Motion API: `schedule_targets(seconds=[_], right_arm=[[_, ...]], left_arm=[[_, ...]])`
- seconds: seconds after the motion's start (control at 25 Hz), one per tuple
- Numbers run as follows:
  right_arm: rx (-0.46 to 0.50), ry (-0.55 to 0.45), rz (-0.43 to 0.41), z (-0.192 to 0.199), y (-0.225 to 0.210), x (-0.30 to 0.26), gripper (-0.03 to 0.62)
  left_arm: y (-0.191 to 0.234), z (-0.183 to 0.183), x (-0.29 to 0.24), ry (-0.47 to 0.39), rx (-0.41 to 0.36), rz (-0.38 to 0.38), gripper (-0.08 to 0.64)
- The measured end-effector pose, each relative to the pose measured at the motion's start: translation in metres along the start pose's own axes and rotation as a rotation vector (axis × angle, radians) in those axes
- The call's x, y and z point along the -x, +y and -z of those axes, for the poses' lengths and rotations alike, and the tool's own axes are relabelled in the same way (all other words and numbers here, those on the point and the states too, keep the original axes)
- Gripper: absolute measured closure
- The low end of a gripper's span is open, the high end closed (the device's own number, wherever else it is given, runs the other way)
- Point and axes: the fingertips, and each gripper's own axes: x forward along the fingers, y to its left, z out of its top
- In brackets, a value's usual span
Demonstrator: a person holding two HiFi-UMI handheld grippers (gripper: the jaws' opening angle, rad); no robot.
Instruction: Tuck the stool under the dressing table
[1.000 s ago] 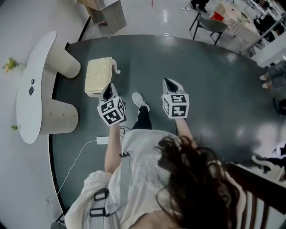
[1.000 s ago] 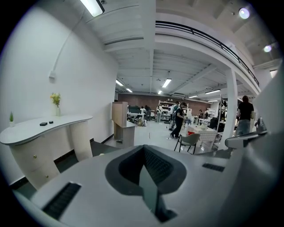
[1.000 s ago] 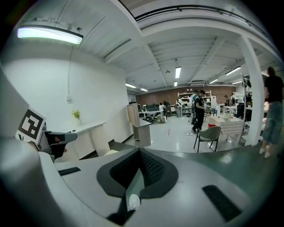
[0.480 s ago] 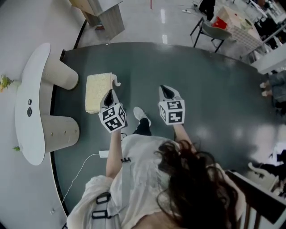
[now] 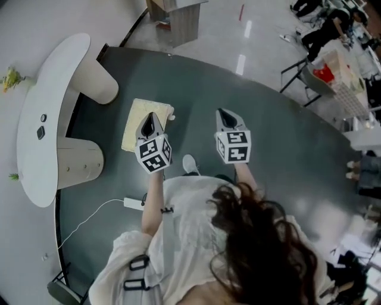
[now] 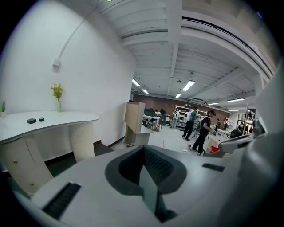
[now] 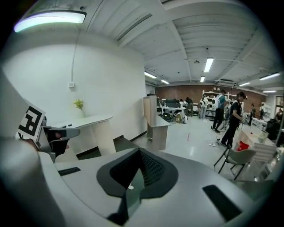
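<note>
The stool (image 5: 138, 112), with a cream cushion and a curled white leg end, stands on the dark round carpet, right of the white dressing table (image 5: 41, 119). My left gripper (image 5: 150, 121) hovers over the cushion's right half, jaws shut and empty. My right gripper (image 5: 225, 117) is shut too, held over bare carpet further right. In the left gripper view the shut left gripper (image 6: 146, 168) points past the dressing table (image 6: 44, 120); the stool is hidden there. The right gripper view shows the right gripper (image 7: 135, 173) shut, the dressing table (image 7: 86, 122) beyond.
Two round cream pedestals (image 5: 100, 80) (image 5: 78, 167) carry the table top, with a gap between them. A power strip (image 5: 132, 204) with a white cable lies on the carpet (image 5: 286, 155). A wooden cabinet (image 5: 178, 15) and a chair (image 5: 309, 77) stand beyond; people walk far off.
Both grippers have travelled forward with the person. The left one now hangs over the stool's cushion rather than at its near edge. Jaws stayed shut.
</note>
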Motion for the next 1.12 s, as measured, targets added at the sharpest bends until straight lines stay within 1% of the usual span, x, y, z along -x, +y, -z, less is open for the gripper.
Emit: schedule_targets(seconds=[0.16,0.28,0.4,0.48,0.56,0.72,0.84,0.96,1.04,1.12], right_arm=[[0.053,-0.028,-0.085,-0.04,0.025,-0.048,0.589],[0.103,-0.037,-0.171,-0.065,0.046,-0.08,0.589],[0.171,-0.026,-0.292,-0.082,0.069,-0.116,0.589],[0.23,-0.02,-0.389,-0.093,0.088,-0.141,0.589],[0.29,-0.011,-0.483,-0.102,0.112,-0.166,0.591],[0.389,0.013,-0.66,-0.109,0.162,-0.201,0.589],[0.478,0.039,-0.808,-0.111,0.182,-0.213,0.589],[0.578,0.038,-0.959,-0.12,0.193,-0.219,0.591],[0.606,0.039,-1.038,-0.123,0.2,-0.221,0.591],[0.617,0.044,-1.09,-0.122,0.203,-0.224,0.59]], left_arm=[[0.035,-0.011,-0.007,-0.029,0.055,-0.089,0.557],[0.06,-0.014,-0.004,-0.041,0.1,-0.18,0.557],[0.083,-0.012,0.005,-0.06,0.177,-0.311,0.557],[0.096,-0.011,0.012,-0.083,0.237,-0.413,0.557],[0.11,-0.014,0.017,-0.112,0.281,-0.511,0.557],[0.135,-0.011,0.026,-0.161,0.363,-0.7,0.557],[0.129,-0.006,0.03,-0.193,0.434,-0.843,0.557],[0.109,-0.011,0.029,-0.216,0.462,-0.969,0.557],[0.1,-0.015,0.033,-0.229,0.475,-1.047,0.557],[0.093,-0.013,0.038,-0.236,0.495,-1.111,0.557]])
